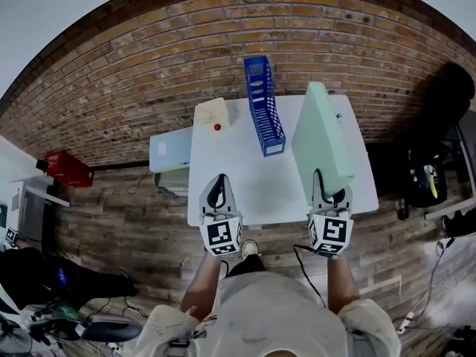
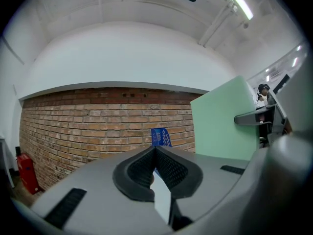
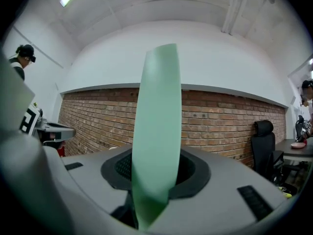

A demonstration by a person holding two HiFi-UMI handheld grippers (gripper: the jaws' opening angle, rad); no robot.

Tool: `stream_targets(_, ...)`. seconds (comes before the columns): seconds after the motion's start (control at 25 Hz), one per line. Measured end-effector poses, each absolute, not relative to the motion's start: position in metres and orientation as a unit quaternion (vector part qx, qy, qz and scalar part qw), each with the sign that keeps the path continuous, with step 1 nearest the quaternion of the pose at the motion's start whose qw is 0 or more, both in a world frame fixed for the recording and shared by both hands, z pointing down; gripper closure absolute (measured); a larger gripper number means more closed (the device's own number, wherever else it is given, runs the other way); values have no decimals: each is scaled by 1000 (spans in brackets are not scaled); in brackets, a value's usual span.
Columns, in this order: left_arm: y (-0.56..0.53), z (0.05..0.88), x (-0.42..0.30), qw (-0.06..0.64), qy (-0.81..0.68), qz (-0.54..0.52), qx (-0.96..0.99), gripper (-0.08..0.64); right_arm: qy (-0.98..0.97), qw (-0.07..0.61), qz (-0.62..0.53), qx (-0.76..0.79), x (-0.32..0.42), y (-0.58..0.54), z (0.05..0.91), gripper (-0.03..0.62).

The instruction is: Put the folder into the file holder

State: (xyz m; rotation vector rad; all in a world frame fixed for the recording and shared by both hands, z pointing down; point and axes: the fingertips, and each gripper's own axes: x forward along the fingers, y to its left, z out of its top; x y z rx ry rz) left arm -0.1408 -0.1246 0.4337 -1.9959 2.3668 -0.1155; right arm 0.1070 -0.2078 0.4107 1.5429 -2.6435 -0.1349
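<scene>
A blue mesh file holder [image 1: 264, 106] stands upright at the back middle of the white table [image 1: 245, 188]; it also shows small against the brick wall in the left gripper view [image 2: 160, 136]. My right gripper [image 1: 329, 192] [image 3: 154, 175] is shut on the near edge of a pale green folder [image 1: 321, 136] [image 3: 156, 131], which is held on edge above the table's right side, to the right of the file holder. The folder [image 2: 225, 121] also fills the right of the left gripper view. My left gripper [image 1: 217, 190] [image 2: 155, 151] hovers at the table's front left, shut with nothing in it.
A pale yellow box [image 1: 210, 111] with a small red thing [image 1: 217, 127] beside it sits at the table's back left corner. A light blue surface [image 1: 169, 149] adjoins the table's left side. A black office chair [image 1: 446, 95] stands to the right. A brick wall lies behind.
</scene>
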Motion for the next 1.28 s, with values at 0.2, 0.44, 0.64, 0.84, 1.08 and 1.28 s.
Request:
stream_targets(0.2,-145,439,-155,15,758,-37,-651,546,-857,48,-41,511,94,-223,416,436)
stream_targets(0.44,-162,444,-162,8,754,-34,-656,546,-848,55,-51,525,96,-240,413,437)
stream_targets(0.64,-168,447,-168,4,753,-31,-658,546,-840,40,-64,537,98,-250,394,437)
stream_targets(0.84,-171,448,-173,2,753,-26,-658,546,-834,15,-86,545,98,-255,363,437)
stream_targets(1.08,-173,447,-184,4,755,-22,-655,546,-833,-32,-120,539,87,-251,317,436)
stream_targets(1.28,-177,444,-194,7,756,-19,-654,546,-832,-74,-144,530,74,-243,281,436)
